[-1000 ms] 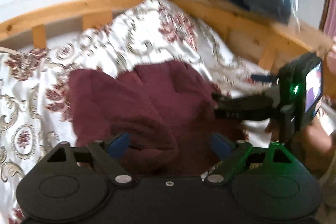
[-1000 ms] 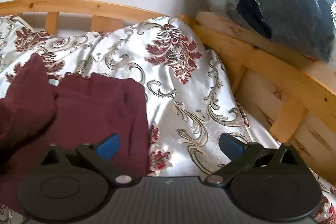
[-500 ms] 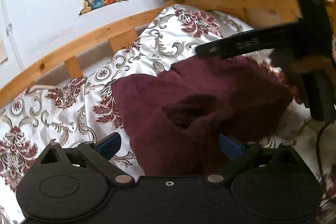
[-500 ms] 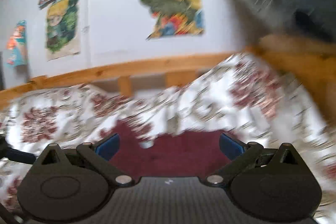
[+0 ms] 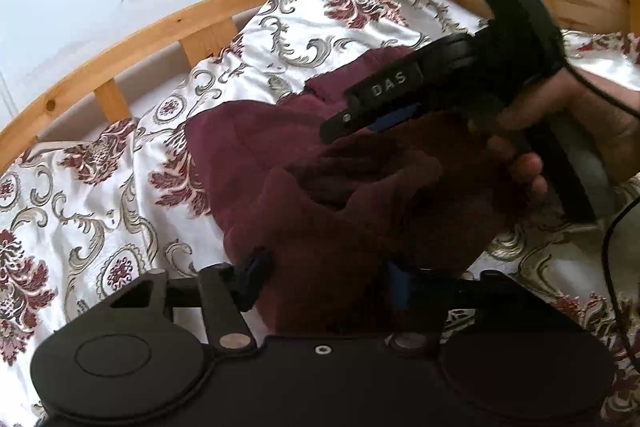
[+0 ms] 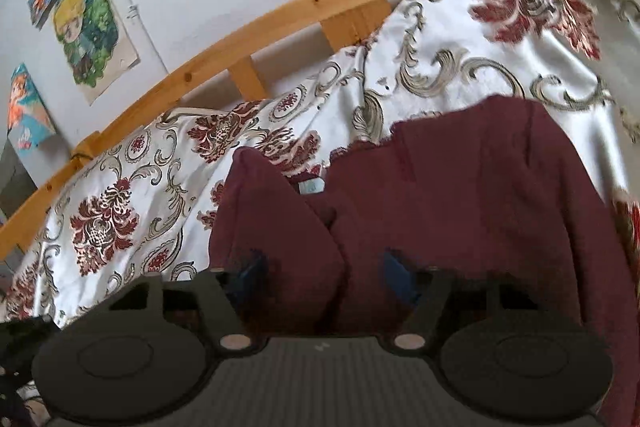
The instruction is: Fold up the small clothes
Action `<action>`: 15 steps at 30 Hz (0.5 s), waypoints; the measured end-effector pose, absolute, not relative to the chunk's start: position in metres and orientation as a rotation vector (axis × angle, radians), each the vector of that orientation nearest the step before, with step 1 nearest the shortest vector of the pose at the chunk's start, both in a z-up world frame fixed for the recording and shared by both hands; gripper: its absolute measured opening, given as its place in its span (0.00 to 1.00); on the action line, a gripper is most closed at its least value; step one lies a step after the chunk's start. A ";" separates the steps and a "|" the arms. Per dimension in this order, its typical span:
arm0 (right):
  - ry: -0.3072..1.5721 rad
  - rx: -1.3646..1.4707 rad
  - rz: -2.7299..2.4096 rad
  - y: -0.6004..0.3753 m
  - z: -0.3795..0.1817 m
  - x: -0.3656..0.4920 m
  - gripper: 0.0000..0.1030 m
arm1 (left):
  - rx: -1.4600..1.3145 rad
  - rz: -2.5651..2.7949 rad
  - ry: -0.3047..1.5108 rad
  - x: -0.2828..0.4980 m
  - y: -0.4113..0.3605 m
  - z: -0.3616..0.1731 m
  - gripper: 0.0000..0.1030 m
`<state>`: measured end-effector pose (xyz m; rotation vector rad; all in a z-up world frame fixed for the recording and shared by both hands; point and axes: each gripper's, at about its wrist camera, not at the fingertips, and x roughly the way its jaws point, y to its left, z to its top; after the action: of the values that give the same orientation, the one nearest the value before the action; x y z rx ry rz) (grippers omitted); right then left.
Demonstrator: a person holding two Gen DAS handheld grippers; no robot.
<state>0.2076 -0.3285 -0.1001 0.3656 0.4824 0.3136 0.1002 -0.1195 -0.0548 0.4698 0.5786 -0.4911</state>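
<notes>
Dark maroon knit garment (image 5: 320, 187) lies crumpled on the white floral satin bedspread (image 5: 100, 187). Left gripper (image 5: 324, 281): jaws have just been closing, now pinching a bunched fold of it. Right gripper (image 6: 320, 275): jaws likewise just closing, garment fabric between them; grip uncertain.

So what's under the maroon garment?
The floral bedspread shows around the maroon garment on every visible side. Whatever lies directly beneath is covered by its bunched folds.
</notes>
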 end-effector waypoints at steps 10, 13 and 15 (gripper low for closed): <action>0.490 0.412 0.328 -0.322 -0.101 0.209 0.09 | 0.486 -0.448 0.547 0.094 -0.124 -0.055 0.26; 0.431 0.369 0.304 -0.323 -0.090 0.202 0.08 | 0.456 -0.441 0.529 0.093 -0.124 -0.050 0.21; 0.383 0.338 0.284 -0.326 -0.080 0.196 0.08 | 0.440 -0.455 0.515 0.091 -0.127 -0.045 0.21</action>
<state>0.1964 -0.3256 -0.0802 0.3379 0.3830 0.2838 0.0909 -0.1271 -0.0446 0.4397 0.5147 -0.4553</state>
